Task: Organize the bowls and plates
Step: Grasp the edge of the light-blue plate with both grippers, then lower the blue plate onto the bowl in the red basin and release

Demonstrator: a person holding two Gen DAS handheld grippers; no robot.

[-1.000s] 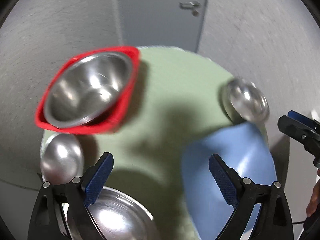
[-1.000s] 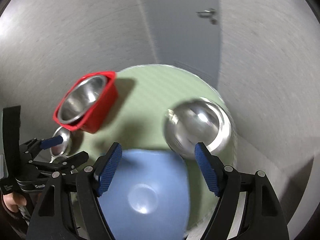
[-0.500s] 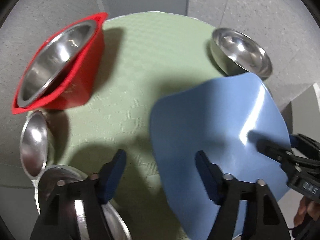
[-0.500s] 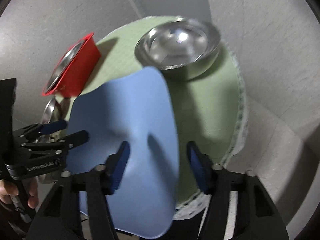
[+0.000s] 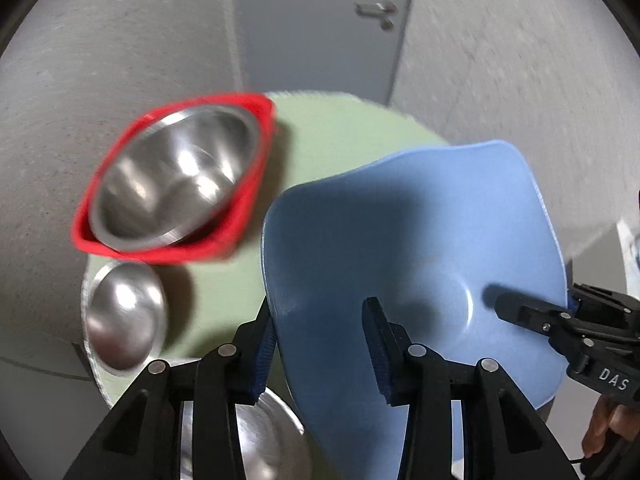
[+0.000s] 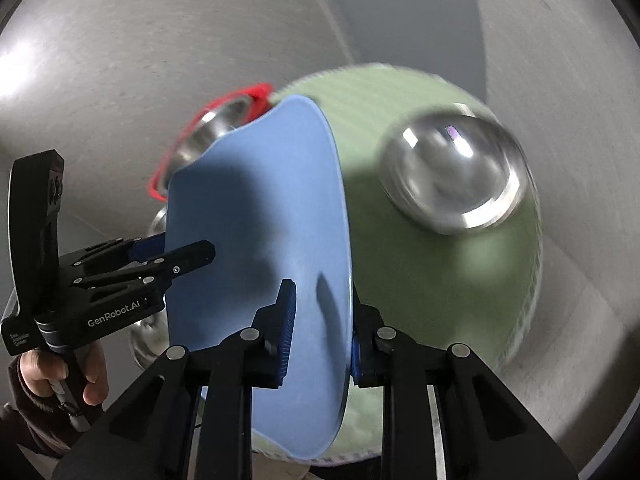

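Both grippers are gripping the same thing: a wavy-edged, pale blue plastic plate [image 5: 420, 264], which is being held up off the round green-matted table [image 5: 332, 128] and tilted steeply, its hollow face turned toward the person. The left gripper [image 5: 320, 344] is pinching the plate's left rim, one blue-padded finger behind the edge and the other pressing on the inner face; the right gripper [image 6: 320, 324] is doing the same on the opposite rim, its jaws drawn in around the thin edge. In the right wrist view the plate [image 6: 260, 240] is standing almost edge-on, its long axis running away from the camera toward the far side of the table. What the coming move seems to hang on is where the plate is sitting between its neighbours: the red plastic basket holding a large steel bowl [image 5: 176, 180] is lying ahead and to the left, closer to the left gripper, while a lone shiny steel bowl [image 6: 452, 172] is sitting on the mat ahead and to the right, clear of the plate and closer to the right gripper. A smaller steel bowl [image 5: 124, 320] is resting near the table's left edge, and another steel dish [image 5: 272, 440] is lying just under the left gripper. Whichever spot the plate is meant for I cannot tell.
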